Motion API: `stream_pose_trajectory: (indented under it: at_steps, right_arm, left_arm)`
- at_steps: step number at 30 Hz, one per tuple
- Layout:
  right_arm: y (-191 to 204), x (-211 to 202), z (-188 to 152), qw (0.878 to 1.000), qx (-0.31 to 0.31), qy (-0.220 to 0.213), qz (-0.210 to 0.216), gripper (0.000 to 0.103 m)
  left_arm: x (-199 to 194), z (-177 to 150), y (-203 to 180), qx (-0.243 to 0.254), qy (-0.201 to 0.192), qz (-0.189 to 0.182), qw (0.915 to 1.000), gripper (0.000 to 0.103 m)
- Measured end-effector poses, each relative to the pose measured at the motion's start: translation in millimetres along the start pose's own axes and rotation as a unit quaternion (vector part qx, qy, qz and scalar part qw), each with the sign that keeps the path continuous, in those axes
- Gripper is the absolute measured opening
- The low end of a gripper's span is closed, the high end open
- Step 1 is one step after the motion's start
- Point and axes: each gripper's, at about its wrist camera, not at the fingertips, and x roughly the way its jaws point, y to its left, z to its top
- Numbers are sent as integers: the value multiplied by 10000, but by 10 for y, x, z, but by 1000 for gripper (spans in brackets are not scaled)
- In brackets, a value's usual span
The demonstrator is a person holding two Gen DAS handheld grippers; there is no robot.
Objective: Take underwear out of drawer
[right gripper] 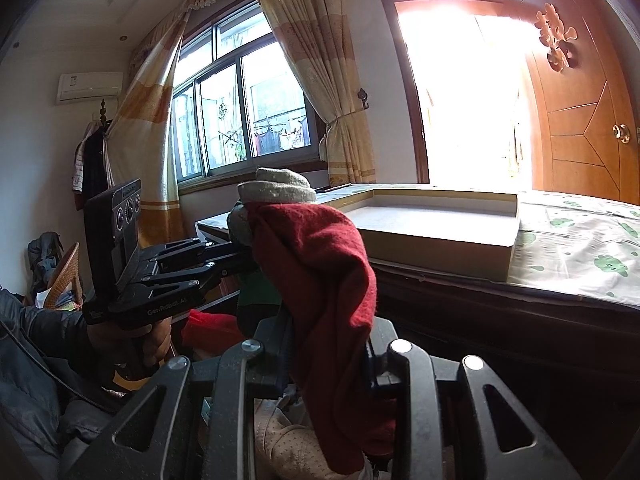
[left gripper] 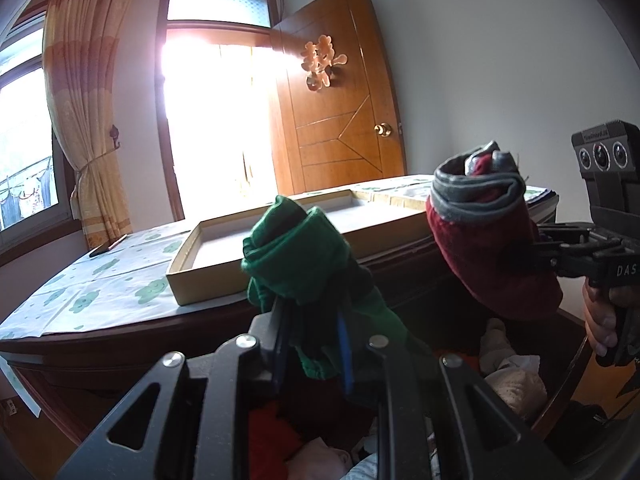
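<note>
Both garments are already up out of the open drawer (left gripper: 500,364). The left gripper (left gripper: 312,344) has its fingers pinching the rolled green underwear (left gripper: 296,248), which stands upright; the right gripper (right gripper: 328,364) pinches the red underwear (right gripper: 320,264) with its grey waistband. Just beyond both, on the tabletop (left gripper: 100,280), lies an empty shallow box (left gripper: 224,240), nearer the left. Nothing blocks the way.

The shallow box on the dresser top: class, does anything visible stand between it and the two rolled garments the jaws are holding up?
Nothing visible does. The green roll in the left gripper and the red roll in the right gripper are both above the open drawer, and the space to the shallow box looks open.
</note>
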Motion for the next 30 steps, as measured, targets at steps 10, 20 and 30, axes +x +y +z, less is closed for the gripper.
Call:
stream_pose_trajectory:
  at_steps: [10,20,30]
  right_arm:
    - [-44,-42,26,9998,175,-95,47,30]
    - [-80,-22,123,9991,406,-100,29,30]
    - [-80,-45,355,9989,459,-134,-30,30]
  left_arm:
    - [-30,71,15,-55,-45,12,10000,19]
    - [-70,280,-36,164,-112,9,9998,19]
    - [-40,430,7,246,-27,50,9997,19]
